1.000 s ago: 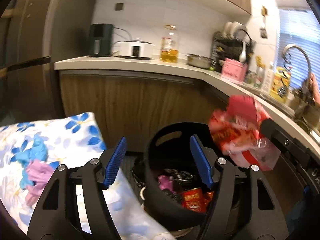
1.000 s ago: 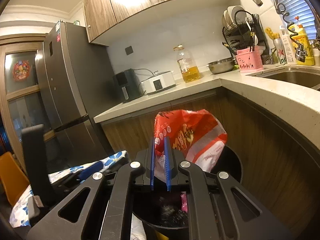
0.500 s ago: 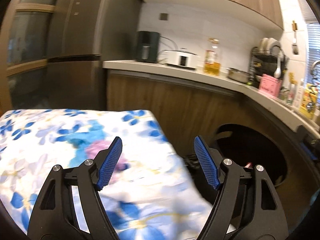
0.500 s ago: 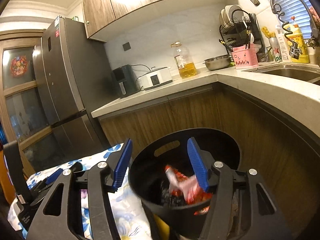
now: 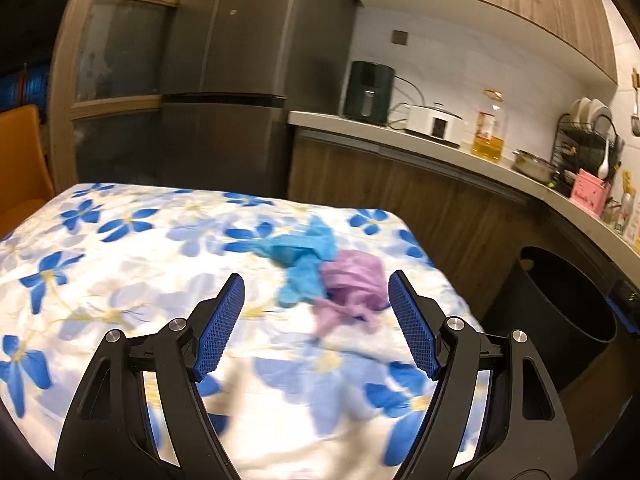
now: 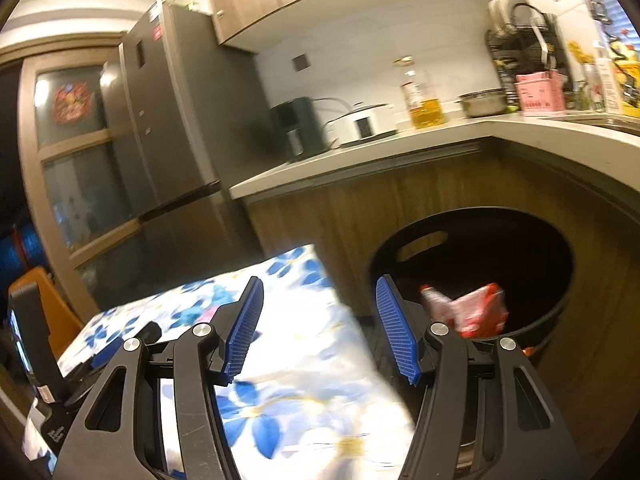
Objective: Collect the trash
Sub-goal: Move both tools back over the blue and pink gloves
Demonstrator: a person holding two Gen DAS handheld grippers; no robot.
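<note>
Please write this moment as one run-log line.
left gripper: open, facing blue wad and purple wad | right gripper: open, empty | red wrapper: in bin

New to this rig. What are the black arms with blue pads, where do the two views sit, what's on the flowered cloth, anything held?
Each is a handheld two-finger gripper carried by a person, with a fisheye camera looking along its fingers. In the left wrist view, the left gripper is open and empty above the flowered cloth, where a blue crumpled piece and a purple crumpled piece lie touching. In the right wrist view, the right gripper has just been opening and holds nothing; a red wrapper lies in the black bin.
</note>
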